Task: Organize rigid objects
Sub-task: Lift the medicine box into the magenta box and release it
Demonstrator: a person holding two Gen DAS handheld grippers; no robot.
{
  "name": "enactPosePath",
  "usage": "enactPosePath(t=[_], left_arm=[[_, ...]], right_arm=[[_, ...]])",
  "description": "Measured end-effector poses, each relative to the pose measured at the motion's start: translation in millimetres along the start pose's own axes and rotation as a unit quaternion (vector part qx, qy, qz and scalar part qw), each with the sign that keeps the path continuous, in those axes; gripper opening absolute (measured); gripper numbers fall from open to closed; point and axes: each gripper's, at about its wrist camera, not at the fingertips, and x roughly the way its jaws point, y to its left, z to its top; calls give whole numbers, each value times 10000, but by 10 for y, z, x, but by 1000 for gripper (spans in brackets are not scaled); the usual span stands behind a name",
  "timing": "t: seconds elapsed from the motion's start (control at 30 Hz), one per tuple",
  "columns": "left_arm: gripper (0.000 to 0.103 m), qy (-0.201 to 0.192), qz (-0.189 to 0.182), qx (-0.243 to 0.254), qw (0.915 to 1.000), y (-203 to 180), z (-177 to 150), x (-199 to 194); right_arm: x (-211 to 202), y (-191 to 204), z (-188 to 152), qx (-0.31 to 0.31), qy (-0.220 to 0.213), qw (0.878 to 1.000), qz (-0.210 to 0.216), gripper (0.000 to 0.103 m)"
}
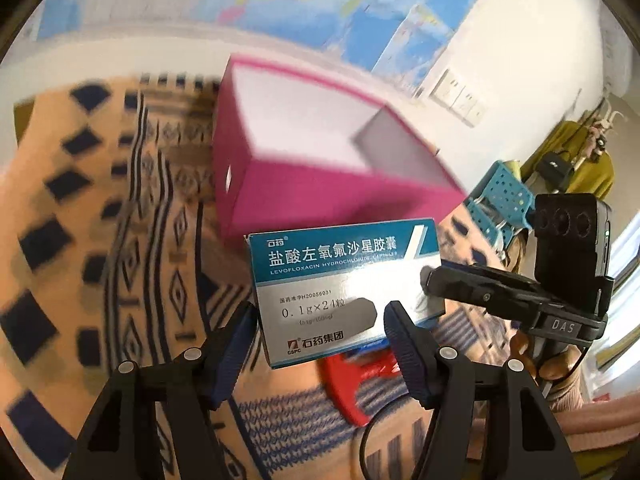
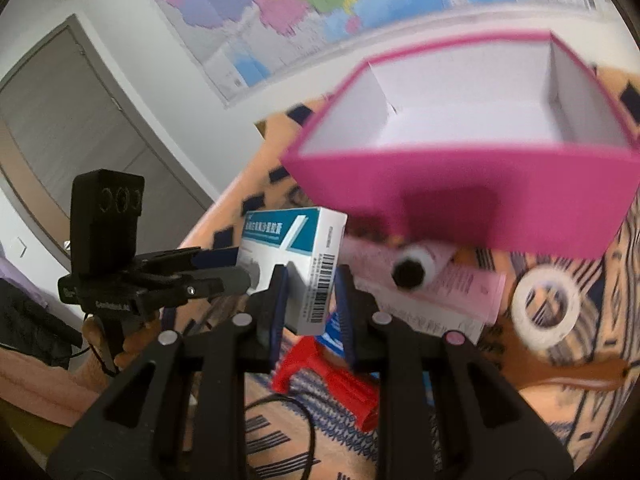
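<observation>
Both hand-held grippers meet on one medicine box [image 1: 344,292], lifted clear of the patterned cloth [image 1: 120,240].

Right hand-held gripper [image 2: 310,296]: narrow gap, pads clamped on the box's barcode end, box upright btwn them. In the left wrist view that same gripper [image 1: 430,280] comes in from 3 o'clock and bites the box's right edge.

Left hand-held gripper [image 1: 320,328]: roughly half open, fingers either side of the box's lower face. Right pad overlaps the box front; left pad sits just beside its edge. Firm press? Can't tell. In the right wrist view it [image 2: 244,270] reaches in from 9 o'clock, tips at the box's left end.

Pink box [image 2: 472,204], open-topped w/ white inside, sits at 12 o'clock behind the medicine box.

Below, on the cloth: red piece [image 2: 332,388] at 6 o'clock, pink tube [image 2: 464,280] and tape roll [image 2: 546,312] at 3 o'clock, wooden handle [image 2: 576,376] near 4.
</observation>
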Motion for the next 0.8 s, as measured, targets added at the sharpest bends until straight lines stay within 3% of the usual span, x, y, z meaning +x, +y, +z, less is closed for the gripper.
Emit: enactPosePath(t=[0.17, 0.3, 0.53, 0.8], left_arm=[[68, -421, 103, 469, 9980, -265, 405, -164], [68, -526, 206, 728, 9957, -397, 674, -72], [68, -417, 438, 825, 9948, -457, 1047, 278], [68, -32, 735, 641, 9952, -315, 1318, 692]], right_arm=[[-271, 57, 311, -270, -411, 9988, -34, 26], [-401, 11, 566, -363, -704, 9967, -166, 26], [-365, -269, 888, -167, -811, 9960, -325, 26], [-47, -699, 1090, 373, -544, 9969, -431, 28]])
